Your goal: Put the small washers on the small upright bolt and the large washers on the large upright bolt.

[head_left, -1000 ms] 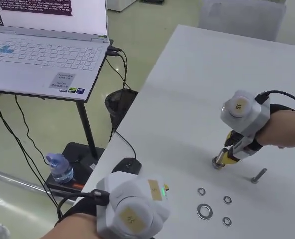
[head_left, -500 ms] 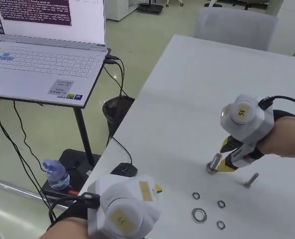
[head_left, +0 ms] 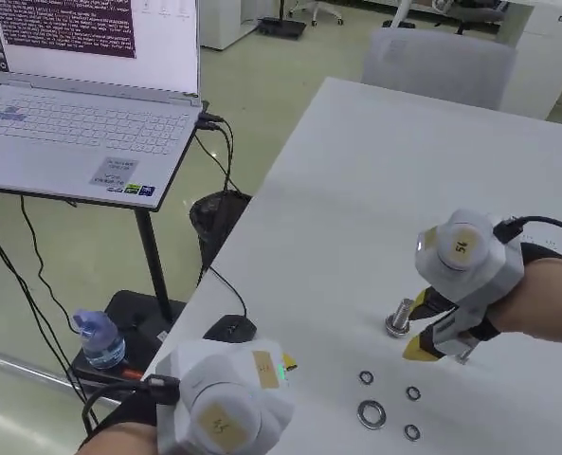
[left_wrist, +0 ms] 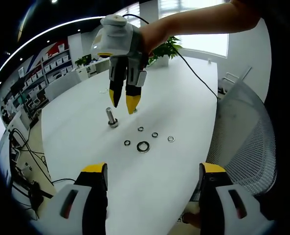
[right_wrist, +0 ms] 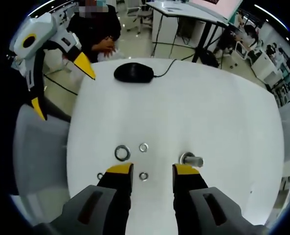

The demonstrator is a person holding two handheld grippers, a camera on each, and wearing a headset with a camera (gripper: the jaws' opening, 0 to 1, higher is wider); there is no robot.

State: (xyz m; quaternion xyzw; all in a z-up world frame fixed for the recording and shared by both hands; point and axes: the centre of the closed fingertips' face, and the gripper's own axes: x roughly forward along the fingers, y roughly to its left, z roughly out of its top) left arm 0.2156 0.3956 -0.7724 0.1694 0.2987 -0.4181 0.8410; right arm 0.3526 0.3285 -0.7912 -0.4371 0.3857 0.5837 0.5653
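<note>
The large bolt [head_left: 400, 317] stands upright on its head on the white table [head_left: 356, 190]. My right gripper [head_left: 420, 327] is open just right of it, jaws a little apart with nothing held. In the right gripper view the large bolt [right_wrist: 190, 159] sits off the right jaw, and a small washer [right_wrist: 143, 176] lies between the tips. The large washer [head_left: 371, 413] and small washers [head_left: 367, 377] lie loose in front. An end of the small bolt [head_left: 464, 357] pokes out under the right gripper. My left gripper [left_wrist: 153, 171] is open wide near the table's near edge.
A black mouse [head_left: 228, 329] lies at the table's near left edge. Left of the table, a laptop [head_left: 91, 123] stands on a stand with cables and a water bottle [head_left: 99, 336] below. A grey chair [head_left: 437, 62] stands at the far end.
The right gripper has let go of the large bolt, which now stands upright on its own, and has drawn back slightly. The head camera has shifted.
</note>
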